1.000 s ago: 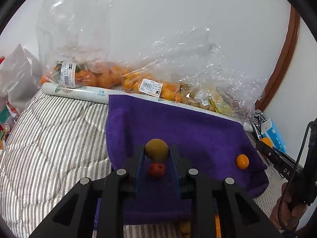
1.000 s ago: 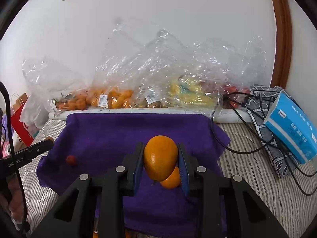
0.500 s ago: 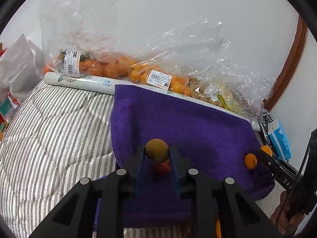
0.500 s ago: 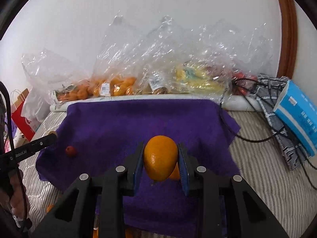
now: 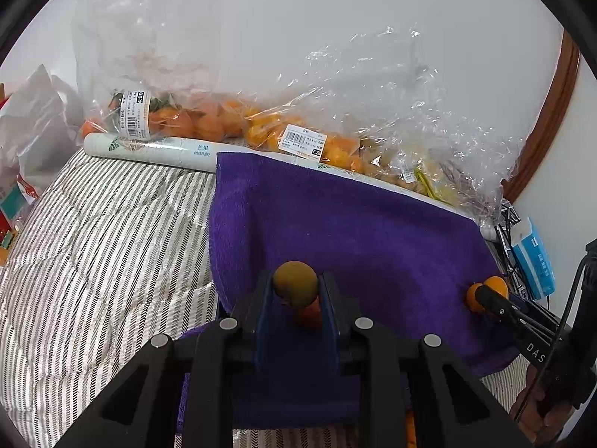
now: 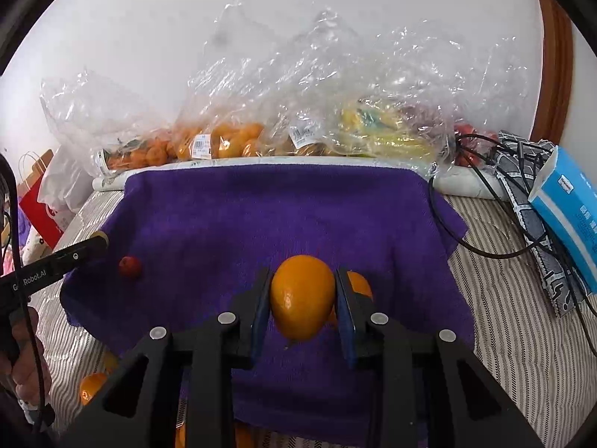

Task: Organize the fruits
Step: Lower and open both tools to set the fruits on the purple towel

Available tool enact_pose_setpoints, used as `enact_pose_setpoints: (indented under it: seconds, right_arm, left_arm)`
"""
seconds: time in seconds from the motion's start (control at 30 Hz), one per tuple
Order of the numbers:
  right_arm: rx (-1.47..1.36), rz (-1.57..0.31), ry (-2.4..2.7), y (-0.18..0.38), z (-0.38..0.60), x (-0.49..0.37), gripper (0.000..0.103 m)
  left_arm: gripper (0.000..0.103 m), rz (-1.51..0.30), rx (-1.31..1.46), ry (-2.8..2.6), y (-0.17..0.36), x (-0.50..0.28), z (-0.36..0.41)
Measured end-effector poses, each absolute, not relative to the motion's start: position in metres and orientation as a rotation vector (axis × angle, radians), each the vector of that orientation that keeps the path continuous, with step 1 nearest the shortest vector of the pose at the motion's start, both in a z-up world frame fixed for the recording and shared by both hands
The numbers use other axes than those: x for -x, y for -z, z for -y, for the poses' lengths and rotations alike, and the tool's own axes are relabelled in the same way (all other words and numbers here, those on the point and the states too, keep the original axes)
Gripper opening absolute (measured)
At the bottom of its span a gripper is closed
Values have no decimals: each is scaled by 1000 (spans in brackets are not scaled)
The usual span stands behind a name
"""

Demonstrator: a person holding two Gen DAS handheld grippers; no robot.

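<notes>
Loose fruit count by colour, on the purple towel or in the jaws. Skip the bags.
Orange: 2 (held orange in the right jaws, lying orange on the towel behind it)
Red: 1 (red fruit on the towel)
Brown: 1 (brown fruit in the left jaws)
Total: 4

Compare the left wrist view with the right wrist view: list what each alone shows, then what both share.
Left wrist only: the brownish-green fruit gripped in the left gripper, and the "mango" label on the white roll.

Right wrist only: the black cables, the patterned grey cloth and loose oranges below the towel's near-left edge.

Both: the purple towel, the small red fruit, bagged oranges, the blue box, and the orange in the right gripper.
</notes>
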State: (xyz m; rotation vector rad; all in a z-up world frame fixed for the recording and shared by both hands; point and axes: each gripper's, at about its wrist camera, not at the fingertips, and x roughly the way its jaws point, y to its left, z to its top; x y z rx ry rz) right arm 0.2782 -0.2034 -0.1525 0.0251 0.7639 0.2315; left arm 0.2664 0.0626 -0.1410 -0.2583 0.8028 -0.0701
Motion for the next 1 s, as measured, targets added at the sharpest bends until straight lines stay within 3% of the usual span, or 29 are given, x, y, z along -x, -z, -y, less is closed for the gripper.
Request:
enact_pose_setpoints:
  seconds: [0.17,1.0]
  right_arm:
    - [-30,-764,-233,152,204,-279,28]
    - [-30,-743,-228,147,206,-275,29]
  left_arm:
    - [24,-811,260,63,143,-267,-64]
    - [25,-870,213,93,152,-270,-52]
